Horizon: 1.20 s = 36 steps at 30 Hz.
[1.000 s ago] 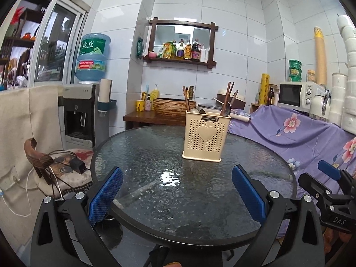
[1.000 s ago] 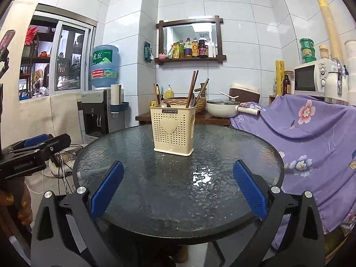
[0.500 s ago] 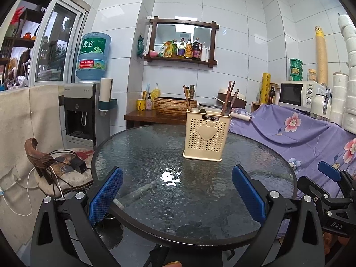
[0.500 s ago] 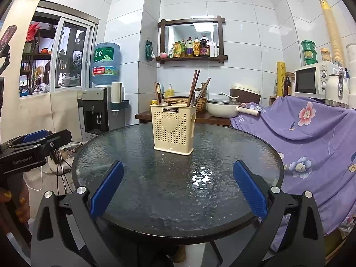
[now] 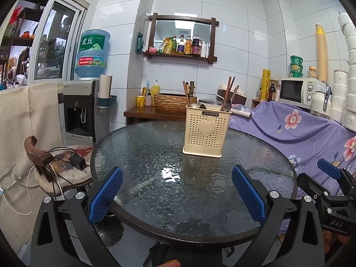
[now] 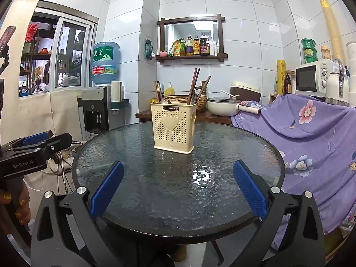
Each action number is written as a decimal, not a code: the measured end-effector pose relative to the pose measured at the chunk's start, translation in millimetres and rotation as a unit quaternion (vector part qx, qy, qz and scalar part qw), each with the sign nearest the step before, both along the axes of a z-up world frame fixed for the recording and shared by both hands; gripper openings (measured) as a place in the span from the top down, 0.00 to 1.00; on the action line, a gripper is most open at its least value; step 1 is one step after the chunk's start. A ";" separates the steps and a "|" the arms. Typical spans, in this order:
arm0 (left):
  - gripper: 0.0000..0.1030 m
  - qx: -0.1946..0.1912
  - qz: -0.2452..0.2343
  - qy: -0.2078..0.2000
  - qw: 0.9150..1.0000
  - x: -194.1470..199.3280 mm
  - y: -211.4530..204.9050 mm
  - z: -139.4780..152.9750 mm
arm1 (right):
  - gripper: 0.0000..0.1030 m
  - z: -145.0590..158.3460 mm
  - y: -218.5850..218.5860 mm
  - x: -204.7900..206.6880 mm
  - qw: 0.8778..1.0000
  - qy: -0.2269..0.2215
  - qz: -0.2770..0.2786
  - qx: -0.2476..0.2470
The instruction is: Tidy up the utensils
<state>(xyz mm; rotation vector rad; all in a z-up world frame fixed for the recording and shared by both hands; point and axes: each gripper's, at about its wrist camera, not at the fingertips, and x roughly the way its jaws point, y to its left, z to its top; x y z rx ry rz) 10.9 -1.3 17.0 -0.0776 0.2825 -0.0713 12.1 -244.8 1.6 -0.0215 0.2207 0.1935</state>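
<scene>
A cream perforated utensil holder [image 5: 205, 131] with a heart on its front stands upright on the far half of a round glass table [image 5: 155, 155]. It also shows in the right wrist view [image 6: 174, 128]. Brown chopsticks [image 5: 229, 93] and spoons [image 5: 226, 104] stick out of its top; the chopsticks also show in the right wrist view [image 6: 194, 84]. My left gripper [image 5: 176, 192] is open and empty at the table's near edge. My right gripper [image 6: 178, 189] is open and empty, also at the near edge, well short of the holder.
A chair [image 5: 57, 166] with cables stands left of the table. A purple flowered cloth [image 6: 311, 133] covers furniture on the right. A wooden side table [image 5: 144, 112] with a basket and a pot [image 6: 224, 106] is behind. A water dispenser [image 5: 84, 111] stands at the back left.
Both grippers have shifted very slightly; the view has barely drifted. The holder and utensils have not moved. Both grippers stay open.
</scene>
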 end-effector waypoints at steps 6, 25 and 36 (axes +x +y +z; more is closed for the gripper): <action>0.07 -0.003 0.005 0.004 1.000 1.3 2.3 -1.0 | 0.06 0.4 -1.6 1.5 1.000 0.003 0.001 0.000; 0.06 0.006 0.014 0.007 1.000 0.6 0.4 -0.5 | 0.06 0.4 -1.3 3.0 1.000 0.006 0.002 -0.002; 0.06 0.016 0.010 0.002 1.000 -0.8 -3.8 1.5 | 0.06 -0.4 1.2 2.8 1.000 0.008 0.004 -0.004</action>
